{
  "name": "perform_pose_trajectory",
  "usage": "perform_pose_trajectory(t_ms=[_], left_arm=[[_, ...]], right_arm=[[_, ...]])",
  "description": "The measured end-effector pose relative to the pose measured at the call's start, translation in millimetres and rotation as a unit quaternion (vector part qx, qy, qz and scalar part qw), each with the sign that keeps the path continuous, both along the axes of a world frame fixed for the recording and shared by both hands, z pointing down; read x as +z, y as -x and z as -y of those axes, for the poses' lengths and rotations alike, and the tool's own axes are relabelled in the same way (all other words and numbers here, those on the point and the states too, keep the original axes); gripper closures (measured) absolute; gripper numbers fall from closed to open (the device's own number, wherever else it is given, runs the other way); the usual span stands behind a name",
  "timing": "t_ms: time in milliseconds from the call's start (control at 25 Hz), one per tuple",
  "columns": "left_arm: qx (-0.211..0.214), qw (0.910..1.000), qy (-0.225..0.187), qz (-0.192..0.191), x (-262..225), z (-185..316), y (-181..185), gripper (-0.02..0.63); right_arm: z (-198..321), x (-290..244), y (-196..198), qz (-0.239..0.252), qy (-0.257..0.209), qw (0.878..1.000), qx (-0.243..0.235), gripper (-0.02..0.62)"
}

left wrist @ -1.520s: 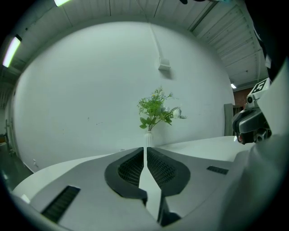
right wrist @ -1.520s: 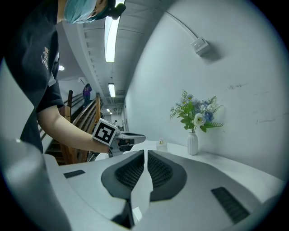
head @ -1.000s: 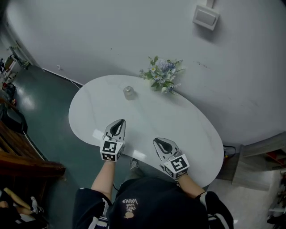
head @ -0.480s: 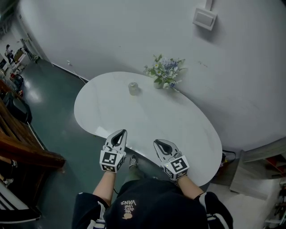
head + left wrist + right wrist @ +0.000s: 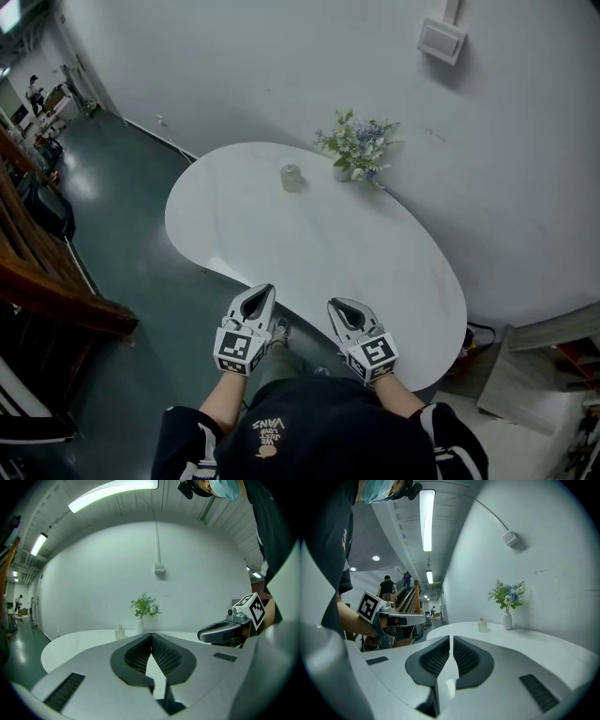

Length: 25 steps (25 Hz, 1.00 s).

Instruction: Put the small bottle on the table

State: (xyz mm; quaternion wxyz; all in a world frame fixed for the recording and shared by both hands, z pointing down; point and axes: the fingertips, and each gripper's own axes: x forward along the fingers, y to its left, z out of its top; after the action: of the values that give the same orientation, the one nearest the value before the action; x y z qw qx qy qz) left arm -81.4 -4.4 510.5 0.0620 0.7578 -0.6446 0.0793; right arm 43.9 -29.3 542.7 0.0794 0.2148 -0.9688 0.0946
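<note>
We hold both hand-held grippers closed and empty by the worktop (image 5: 319,253).
Head view: the small bottle (image 5: 292,177) stands on the worktop's far side, near a vase of flowers (image 5: 359,150) by the wall, well apart from us. Left gripper view: the left hand-held gripper (image 5: 265,291) has its jaws together on nothing. Right gripper view: the right hand-held gripper (image 5: 337,305) likewise; the stairs (image 5: 408,603) behind are too small to make out.

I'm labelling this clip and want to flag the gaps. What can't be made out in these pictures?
Small bottle: too small in every view to read any label or see its contents.
Vase: head view, mostly covered by its flowers.
Table legs: head view, hidden under the tabletop.
Wall box: head view, too small to tell its purpose.
</note>
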Motion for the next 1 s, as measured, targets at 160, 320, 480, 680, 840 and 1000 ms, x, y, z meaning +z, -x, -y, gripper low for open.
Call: perform_pose_trajectory(t_ms=[160,320,480,680,840,1000], left_arm=[[-0.014,0.9998,-0.009,-0.007,-6,-18,-2,0.586],[-0.019,0.9997,-0.003,-0.017,-11,-33,-9,0.586],[-0.023,0.9994,-0.013,-0.024,-5,-44,-15,0.586],[-0.024,0.999,-0.014,-0.036,-4,-54,-25,0.586],[-0.02,0.9991,-0.014,-0.035,-5,-58,-31,0.586],[-0.022,0.9991,-0.017,-0.033,-7,-62,-30,0.586]], right_arm=[[-9,1,-2,-0.002,0.001,1.0,-0.007,0.54],[-14,0,-4,-0.004,-0.001,1.0,-0.014,0.54],[-18,-1,-9,-0.006,-0.002,1.0,-0.02,0.54],[-19,0,-19,-0.008,0.004,1.0,-0.014,0.54],[-18,-1,-24,-0.006,0.002,1.0,-0.009,0.541],[-17,-5,-26,-0.003,-0.002,1.0,-0.005,0.543]])
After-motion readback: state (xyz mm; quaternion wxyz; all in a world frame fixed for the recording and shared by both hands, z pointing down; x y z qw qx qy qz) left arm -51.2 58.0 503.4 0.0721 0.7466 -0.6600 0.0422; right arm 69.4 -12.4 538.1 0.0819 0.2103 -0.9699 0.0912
